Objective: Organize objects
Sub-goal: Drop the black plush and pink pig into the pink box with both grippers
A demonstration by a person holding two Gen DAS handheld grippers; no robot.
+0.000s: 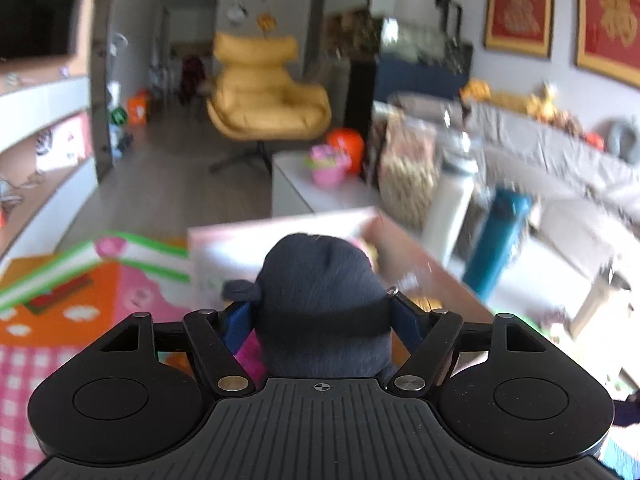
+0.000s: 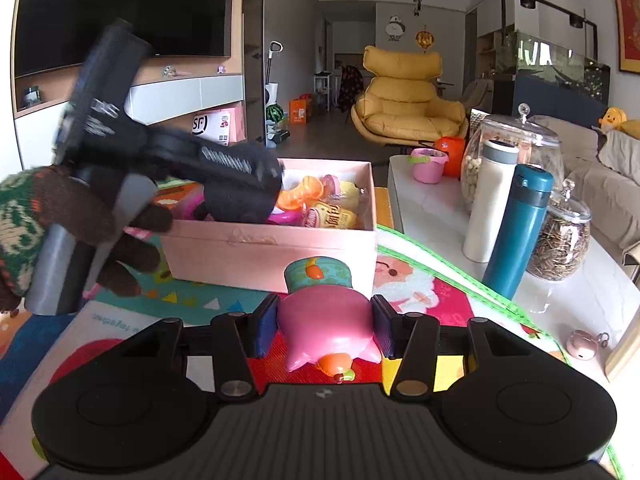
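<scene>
Play mat [image 2: 420, 292]: left gripper [image 1: 320, 312] tilted over pink box [image 2: 268, 240], clamping plush [image 1: 320, 280].

Claws, two: the left claw [image 1: 320, 308] closed on one dark plush toy [image 1: 320, 280], the right claw [image 2: 325, 326] closed on one pink pig figure [image 2: 326, 320]. Containers: one pink box [image 2: 268, 248] holding several toys too jumbled to count exactly, two bottles at the table's near edge, one white [image 2: 490, 208] and one teal [image 2: 520, 232], plus two lidded glass jars, large [image 2: 520, 140] and small [image 2: 564, 240]. Sundries: one pink toy bucket [image 2: 428, 166], one orange pumpkin-like ball [image 2: 450, 154], one small pink case [image 2: 582, 344], one yellow armchair [image 2: 408, 96] and one play mat [image 2: 400, 280].
</scene>
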